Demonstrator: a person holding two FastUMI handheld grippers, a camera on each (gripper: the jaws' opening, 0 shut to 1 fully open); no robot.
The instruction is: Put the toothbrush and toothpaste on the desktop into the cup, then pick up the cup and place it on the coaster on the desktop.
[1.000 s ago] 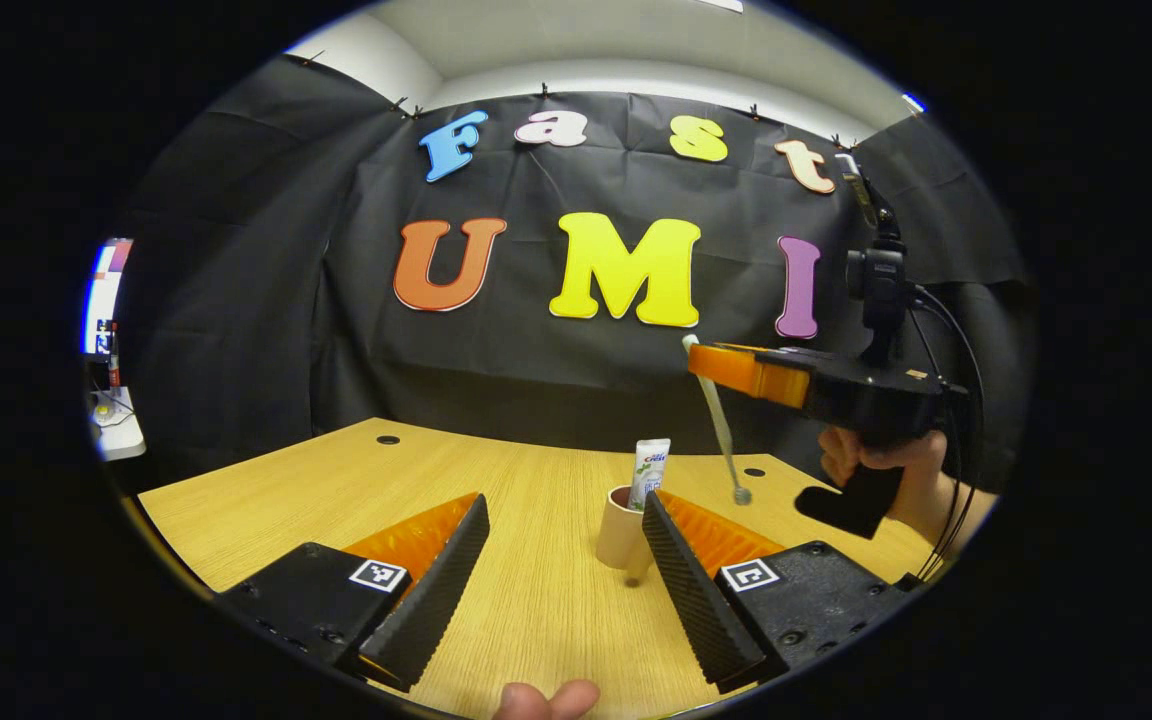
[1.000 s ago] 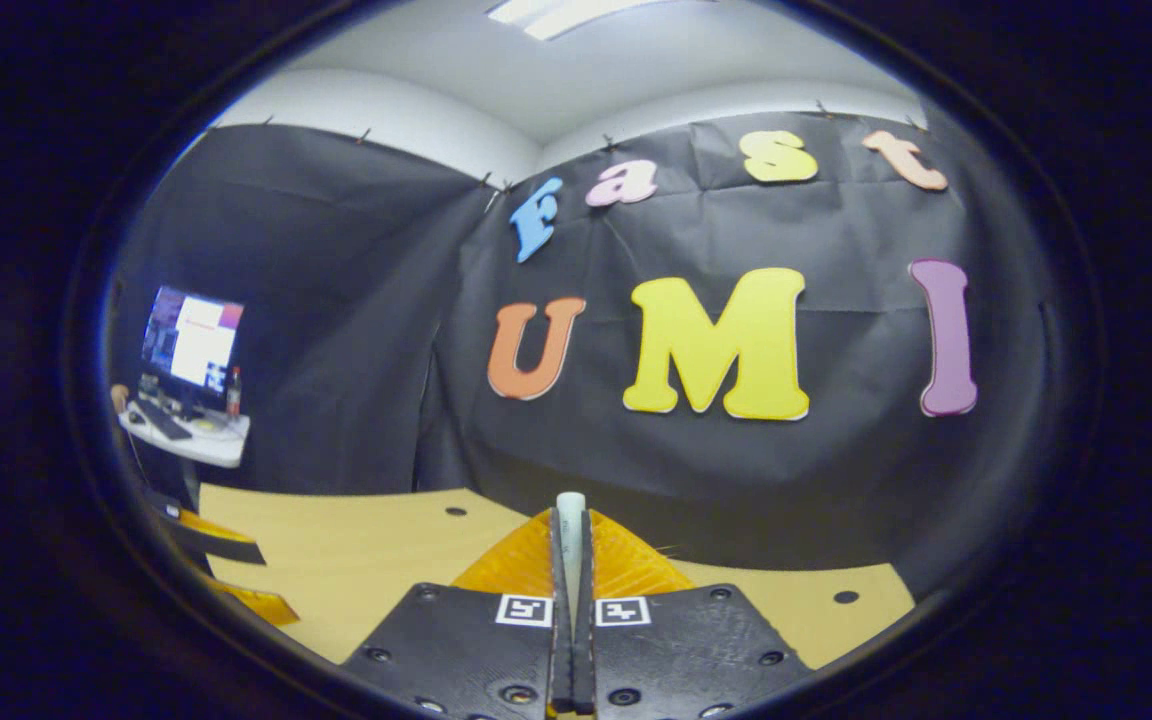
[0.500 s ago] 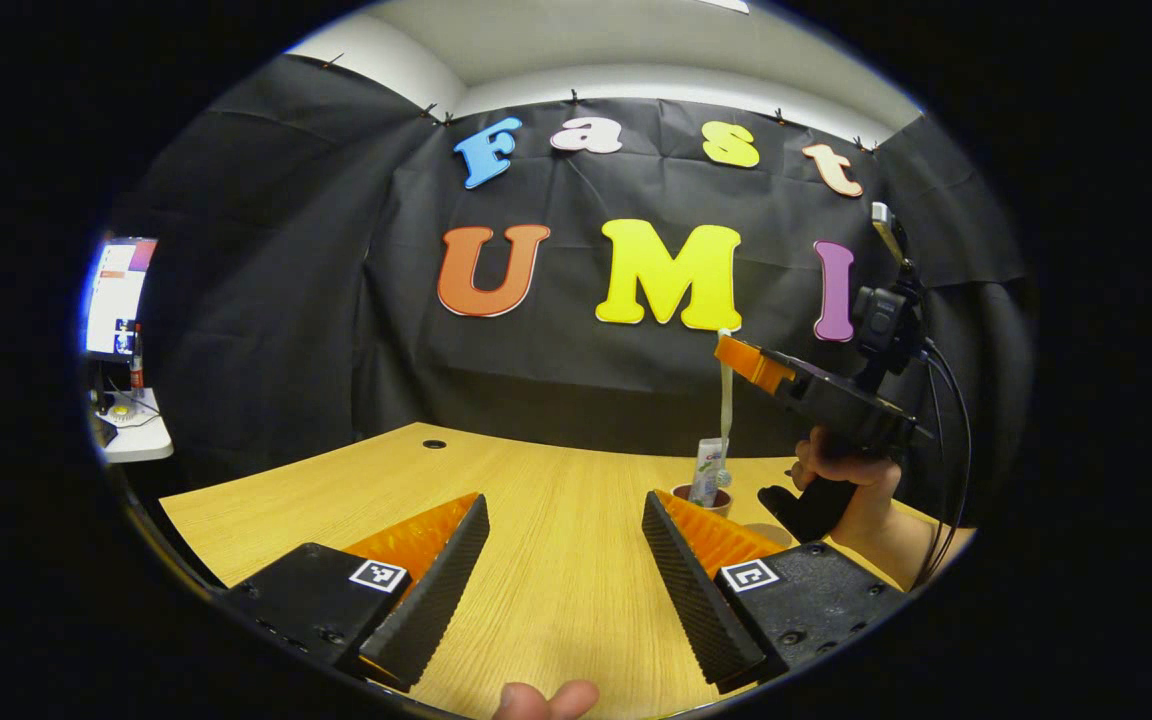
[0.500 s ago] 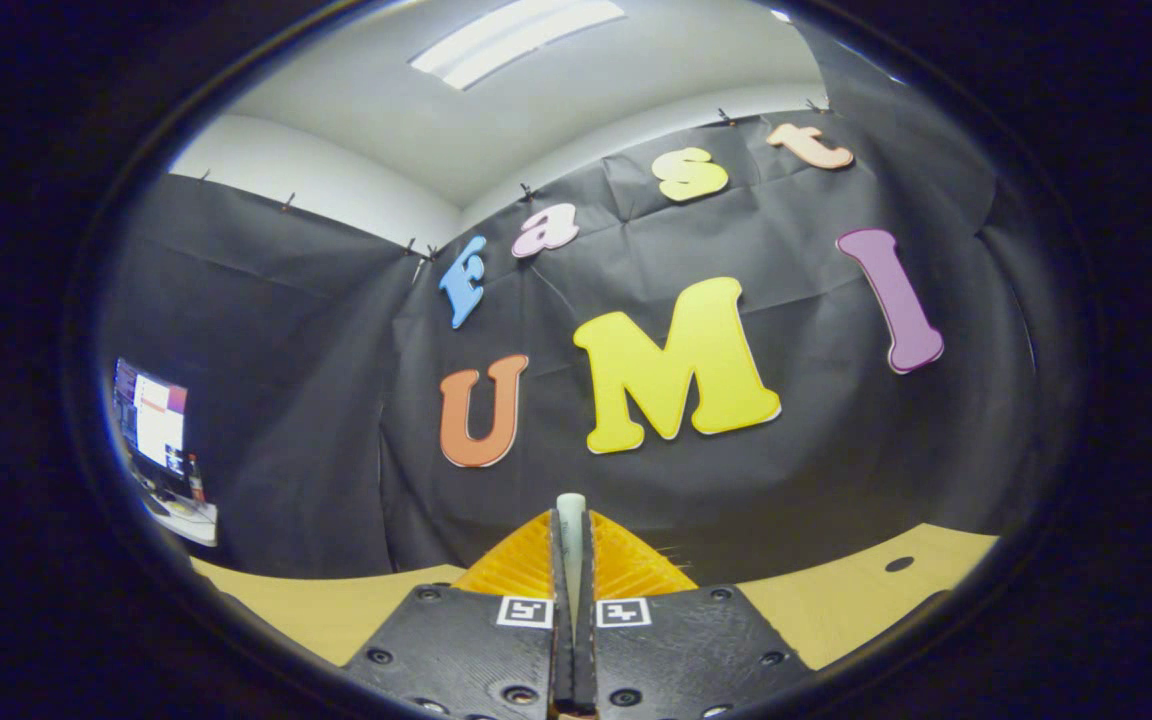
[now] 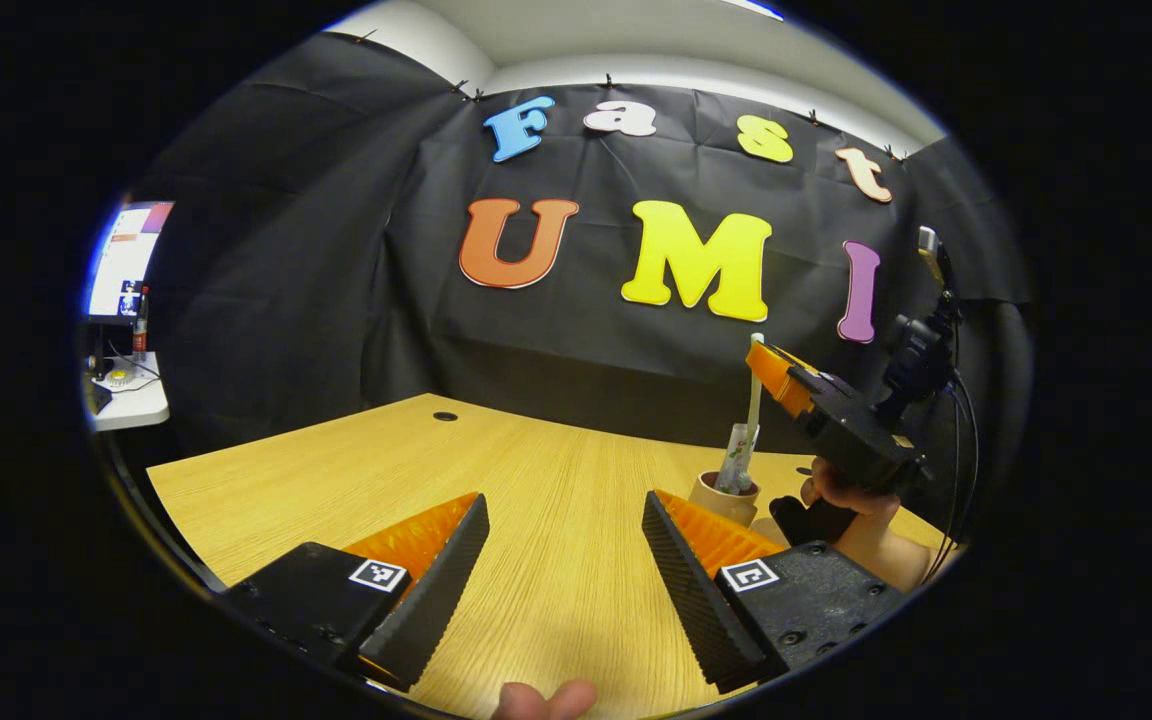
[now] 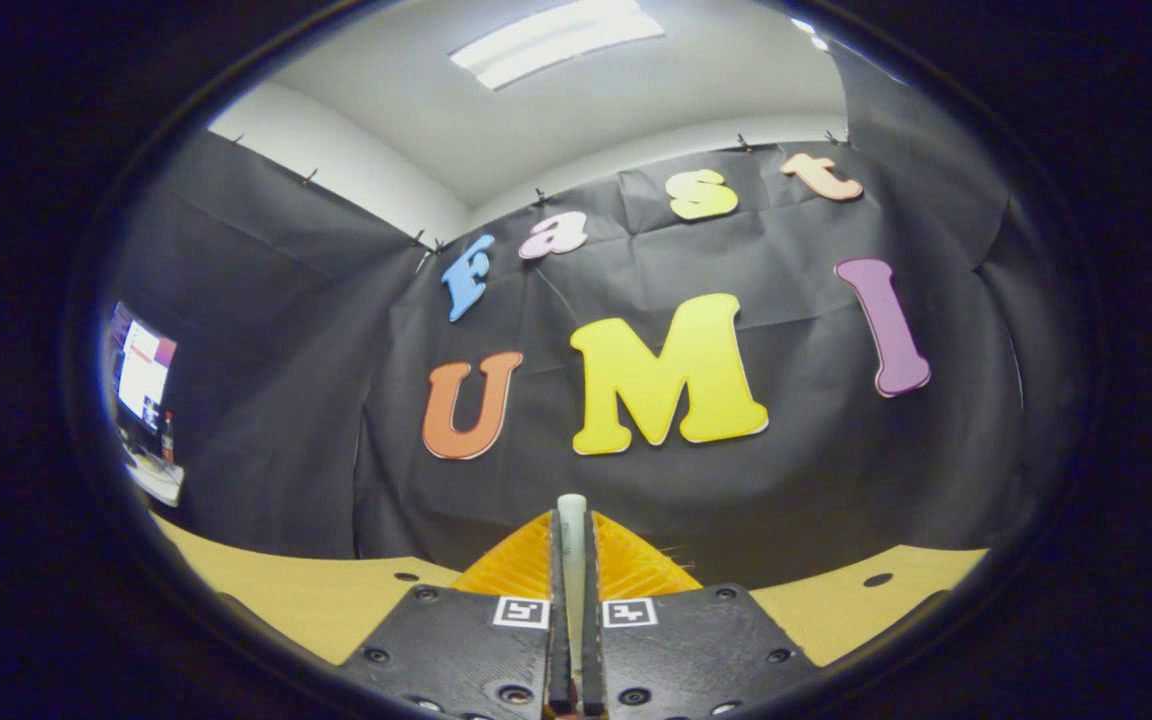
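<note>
In the left gripper view a beige cup (image 5: pixel 724 497) stands on the wooden desk (image 5: pixel 496 480) at the right, just beyond my own right finger. A toothpaste tube (image 5: pixel 739 458) leans inside it. The pale toothbrush (image 5: pixel 754 395) stands nearly upright with its lower end in the cup, and the right gripper (image 5: pixel 768 362) is shut on its upper part, held by a hand (image 5: pixel 841 492). My left gripper (image 5: pixel 566 565) is open over bare desk, nothing between its fingers. In the right gripper view the right gripper (image 6: pixel 572 565) points up at the wall, with the toothbrush (image 6: pixel 571 508) end poking out between its fingers.
A monitor (image 5: pixel 121 260) and a white side table (image 5: pixel 131 400) stand beyond the desk's left edge. A cable hole (image 5: pixel 445 415) sits near the desk's far edge. A fingertip (image 5: pixel 546 697) shows at the bottom.
The right gripper tilted up, bringing the toothbrush from slanted to nearly upright, and lowered its end into the cup. The left gripper drew back; the cup now sits farther off to its right.
</note>
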